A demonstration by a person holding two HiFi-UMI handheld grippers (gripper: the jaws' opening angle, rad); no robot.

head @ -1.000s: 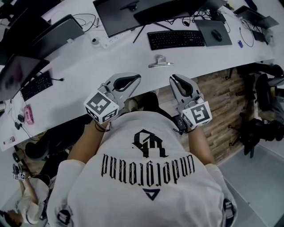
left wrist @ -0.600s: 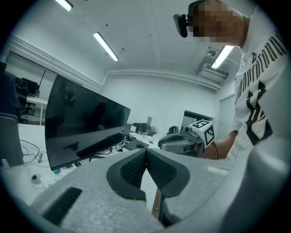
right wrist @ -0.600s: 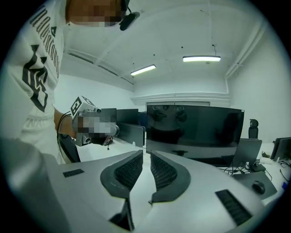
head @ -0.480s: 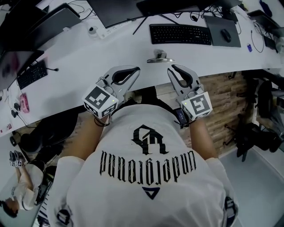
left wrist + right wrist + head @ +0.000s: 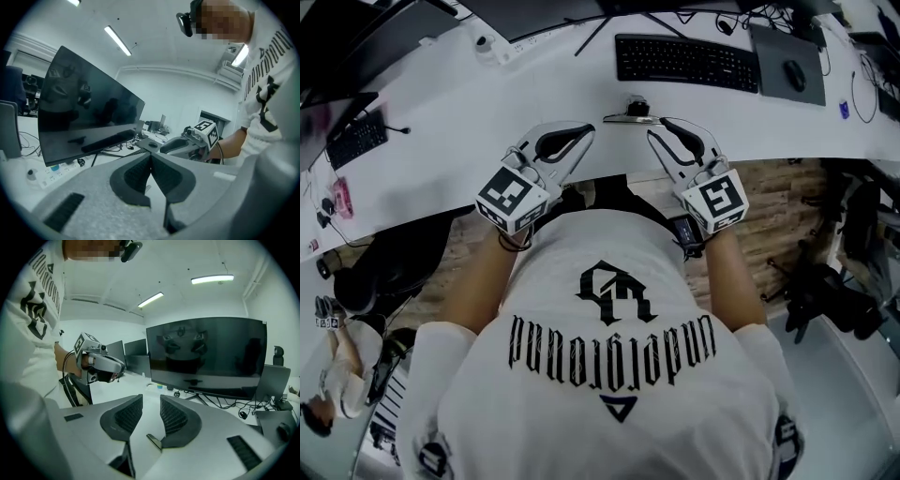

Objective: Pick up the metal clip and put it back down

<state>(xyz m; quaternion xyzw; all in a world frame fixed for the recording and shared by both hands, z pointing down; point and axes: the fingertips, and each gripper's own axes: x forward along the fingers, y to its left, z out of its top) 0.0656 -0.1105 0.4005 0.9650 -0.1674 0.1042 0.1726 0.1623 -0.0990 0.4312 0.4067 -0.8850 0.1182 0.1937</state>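
The metal clip [image 5: 630,114] lies on the white desk [image 5: 469,103] near its front edge, between my two grippers' tips. My right gripper [image 5: 654,134] is just to the right of it, open. Its jaws have just been opening. In the right gripper view [image 5: 146,414] an end of the clip [image 5: 153,441] shows low in the gap, and the pads stand clear of it. My left gripper [image 5: 585,133] is just left of the clip and shut, with its pads [image 5: 140,171] meeting at the tips and nothing between them.
A black keyboard [image 5: 686,61] lies behind the clip, with a mouse [image 5: 794,75] on a pad to its right. A large dark monitor [image 5: 206,357] stands further back. A second keyboard [image 5: 356,141] sits at the far left. Black chairs [image 5: 825,291] stand to the right, below the desk.
Both grippers have moved forward over the desk edge and closer to the clip, which now lies right between their tips.
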